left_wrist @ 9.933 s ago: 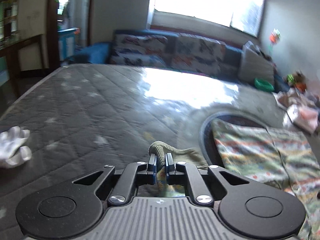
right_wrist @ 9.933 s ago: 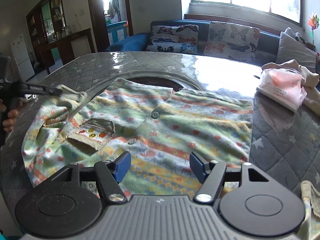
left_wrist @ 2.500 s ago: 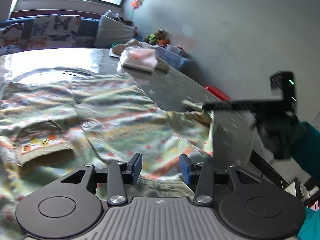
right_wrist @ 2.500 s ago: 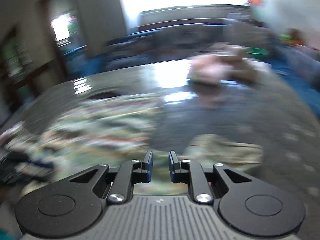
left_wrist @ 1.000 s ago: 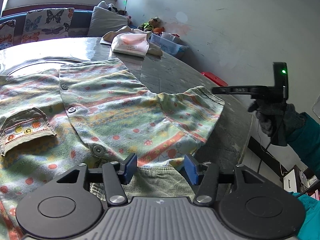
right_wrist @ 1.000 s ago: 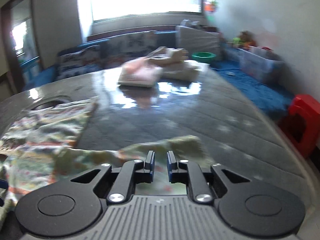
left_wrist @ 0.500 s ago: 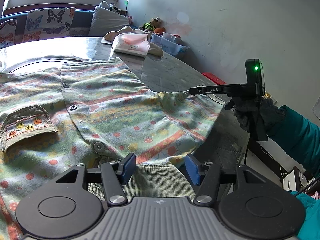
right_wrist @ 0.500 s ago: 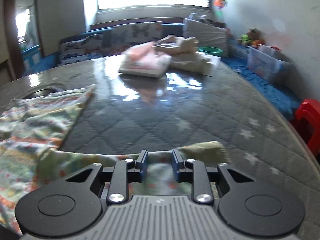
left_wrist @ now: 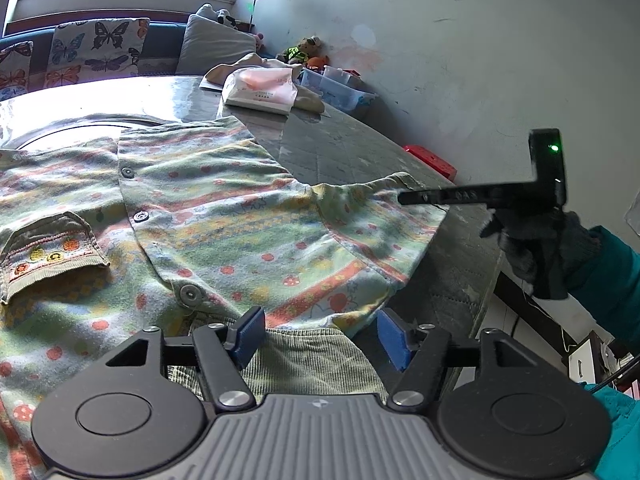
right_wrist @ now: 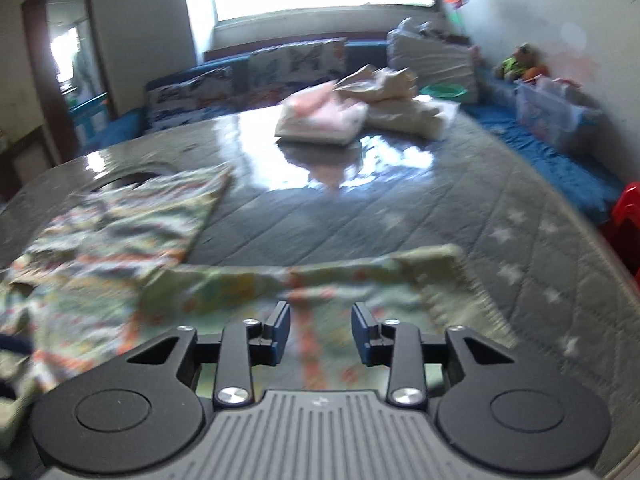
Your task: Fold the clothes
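Observation:
A green patterned child's shirt (left_wrist: 224, 208) with snaps and a corduroy pocket (left_wrist: 48, 248) lies spread on the grey quilted table (left_wrist: 344, 152). My left gripper (left_wrist: 320, 336) hovers over the shirt's corduroy band (left_wrist: 308, 364). Its jaws are opening and the pads touch nothing. The right sleeve (left_wrist: 380, 220) lies stretched out toward the table's edge. In the left wrist view, a gloved hand holds my right gripper (left_wrist: 404, 199) just over the sleeve's end. In the blurred right wrist view, my right gripper (right_wrist: 320, 334) has its jaws opening above the sleeve (right_wrist: 320, 280), with the pads off the cloth.
A pink folded pack (right_wrist: 320, 118) and beige clothes (right_wrist: 396, 96) sit at the table's far side. Behind them is a blue sofa with butterfly cushions (left_wrist: 96, 46). A red stool (right_wrist: 628, 208) and a clear toy box (right_wrist: 548, 116) stand right of the table edge.
The right gripper's jaws went from shut on the sleeve end to apart, and the sleeve now lies flat. The left gripper's jaws spread a little wider in place.

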Tool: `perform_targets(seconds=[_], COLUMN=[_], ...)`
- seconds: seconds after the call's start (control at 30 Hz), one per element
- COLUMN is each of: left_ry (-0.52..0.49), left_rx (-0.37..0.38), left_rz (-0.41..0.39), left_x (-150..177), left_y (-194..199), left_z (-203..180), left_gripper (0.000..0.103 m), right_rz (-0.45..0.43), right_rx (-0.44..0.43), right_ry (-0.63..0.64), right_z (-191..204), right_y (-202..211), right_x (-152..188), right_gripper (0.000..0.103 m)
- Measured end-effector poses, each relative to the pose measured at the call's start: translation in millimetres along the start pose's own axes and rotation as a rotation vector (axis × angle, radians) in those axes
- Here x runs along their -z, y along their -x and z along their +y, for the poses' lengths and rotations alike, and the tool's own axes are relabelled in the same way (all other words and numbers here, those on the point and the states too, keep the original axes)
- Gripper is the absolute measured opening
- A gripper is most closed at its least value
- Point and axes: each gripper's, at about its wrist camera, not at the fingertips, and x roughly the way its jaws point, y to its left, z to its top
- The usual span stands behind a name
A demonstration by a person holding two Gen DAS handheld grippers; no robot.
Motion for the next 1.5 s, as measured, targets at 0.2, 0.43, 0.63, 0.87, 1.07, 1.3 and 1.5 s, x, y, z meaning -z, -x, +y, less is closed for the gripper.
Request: perform_targets(seconds=[0.2, 0.43, 0.63, 0.87, 1.07, 1.3, 1.5], left_ry=[0.004, 0.011, 0.073, 0.098, 0.072, 0.051, 0.054], left_rx=[-0.026, -0.073, -0.107, -0.127, -0.154, -0.192, -0.214], left_rz=[-0.003, -0.066, -0.036, 0.0, -0.029, -0.028, -0.02], left_x=[-2, -14, -9, -6, -21, -35, -45], left_y=[4, 19, 14, 13, 16, 6, -3], left_z=[-1, 2, 14, 17, 6, -4, -11], left_gripper=[0.069, 0.077, 0.077, 0.082, 0.091, 0.098, 0.103], right_rz=[0.058, 0.032, 0.034, 0.059, 0.048, 0.032, 0.002], right_rx=[-0.021, -0.066, -0.15, -0.156, -0.111, -0.077, -0.011], right_ry=[0.085, 0.141, 0.202, 0.219, 0.18, 0.126, 0.064], right_z=[18, 44, 77, 85, 76, 62, 36], right_y=[10, 12, -9, -14, -10, -7, 0], right_x=[15, 10, 1, 5, 3, 5, 4], right_gripper=[0.041, 0.042, 0.046, 0.049, 0.055, 0.058, 0.06])
